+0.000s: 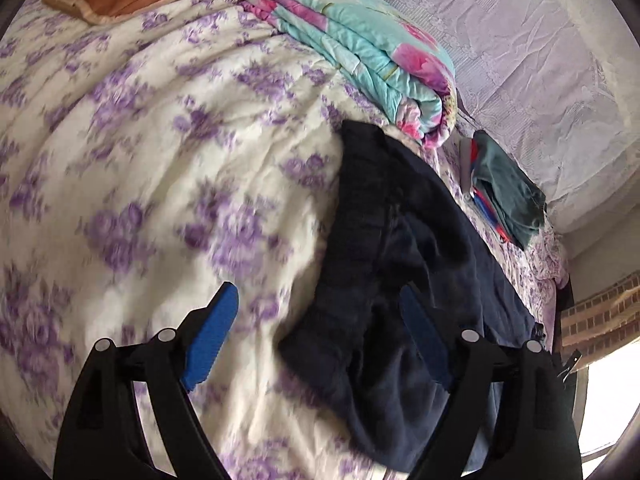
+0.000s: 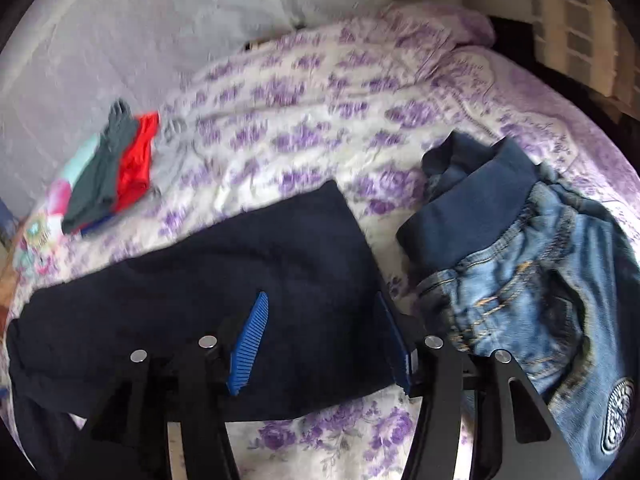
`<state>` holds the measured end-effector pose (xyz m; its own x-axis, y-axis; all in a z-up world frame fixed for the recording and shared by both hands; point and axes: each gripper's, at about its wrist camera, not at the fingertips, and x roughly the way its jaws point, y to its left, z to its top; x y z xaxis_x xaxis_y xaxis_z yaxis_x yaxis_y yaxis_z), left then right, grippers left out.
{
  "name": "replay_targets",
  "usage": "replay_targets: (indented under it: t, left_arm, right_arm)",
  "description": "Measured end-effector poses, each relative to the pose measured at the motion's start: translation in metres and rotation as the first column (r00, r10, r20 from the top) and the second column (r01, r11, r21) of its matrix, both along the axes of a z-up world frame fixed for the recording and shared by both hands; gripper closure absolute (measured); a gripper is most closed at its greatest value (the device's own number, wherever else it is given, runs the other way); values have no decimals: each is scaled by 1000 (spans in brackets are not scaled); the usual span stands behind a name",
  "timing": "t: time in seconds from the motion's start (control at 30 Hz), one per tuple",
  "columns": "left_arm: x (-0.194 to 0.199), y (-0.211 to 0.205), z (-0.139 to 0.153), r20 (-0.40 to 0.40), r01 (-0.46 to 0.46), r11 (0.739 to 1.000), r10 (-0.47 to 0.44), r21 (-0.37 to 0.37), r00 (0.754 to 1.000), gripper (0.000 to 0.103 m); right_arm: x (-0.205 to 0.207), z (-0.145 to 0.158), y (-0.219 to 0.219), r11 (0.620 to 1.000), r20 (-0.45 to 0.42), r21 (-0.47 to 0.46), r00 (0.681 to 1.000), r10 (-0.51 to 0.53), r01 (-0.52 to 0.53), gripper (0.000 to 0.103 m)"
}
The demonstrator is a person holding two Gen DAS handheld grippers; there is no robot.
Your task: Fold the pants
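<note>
Dark pants (image 2: 224, 280) (folds blurred) run off-frame left.

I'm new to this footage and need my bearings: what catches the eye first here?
The dark navy pants lie spread across the purple-flowered bedspread, under both open grippers, left and right. A crumpled pair of jeans sits right of them, and a folded turquoise quilt lies near the bed's far end.

The pants (image 2: 224, 280) lie on the bedspread (image 2: 320, 128). To their right, in the right wrist view, lie the jeans (image 2: 532, 280); behind them at left, small folded clothes (image 2: 116, 168). A folded quilt (image 1: 360, 48) lies beyond the pants.
</note>
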<state>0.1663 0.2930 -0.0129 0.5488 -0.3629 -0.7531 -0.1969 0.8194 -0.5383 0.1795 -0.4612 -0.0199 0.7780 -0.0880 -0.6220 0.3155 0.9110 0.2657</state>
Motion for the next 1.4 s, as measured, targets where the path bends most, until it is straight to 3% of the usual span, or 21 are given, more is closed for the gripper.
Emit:
replay_targets:
  t: [0.1,0.2,0.3,0.43,0.5,0.57,0.63,0.77,0.87,1.0,1.1,1.3,1.4]
  left_arm:
    - [-30,-10,-12,-31,36,998,-37,-42,999,23]
    - [-37,-24,-31,-69,64,990,-73,-124,995,23]
    - [-30,-39,-35,-54,54,994,-60,-99,997,23]
    - [-11,-47,-40,-33,7,984,-13,-178,999,25]
    - [-5,-50,-42,-36,-23,985,17,-168,999,40]
    - [-9,-47,-41,-30,-69,987,65,-145,997,73]
    - [-19,-38,-39,-2,-72,981,73,-183,997,86]
    - [-55,-13,-21,73,-88,972,106,-216,992,88]
    - [-76,-3,-14,81,-109,972,128,-207,989,88]
    - [-86,3,-20,66,-120,970,136,-209,988,88]
    - [-93,9,-24,61,-137,962,156,-238,986,88]
    - [-112,12,-19,81,-151,965,172,-216,982,89]
    - [-115,16,-24,75,-164,962,184,-217,980,89]
  right_arm:
    - [-37,11,14,999,72,24,997,24,-26,31]
    - [-73,8,27,998,99,50,994,44,-49,31]
    - [-105,4,29,992,116,108,992,49,-62,31]
    - [-148,7,31,992,124,119,992,34,-49,31]
    - [-169,11,31,994,128,105,991,24,-38,31]
    - [-189,12,26,992,123,121,992,18,-33,31]
    - [-207,9,18,988,83,156,997,7,-20,31]
    - [-242,-6,7,975,-14,223,1000,-14,16,31]
    - [-256,-23,10,957,-51,290,999,5,10,31]
    - [-260,-37,20,957,-93,289,996,11,16,31]
    - [-271,-34,23,952,-81,305,997,7,18,31]
    - [-281,-47,20,946,-102,323,995,19,15,30]
    - [-265,-54,22,954,-24,300,999,-21,28,31]
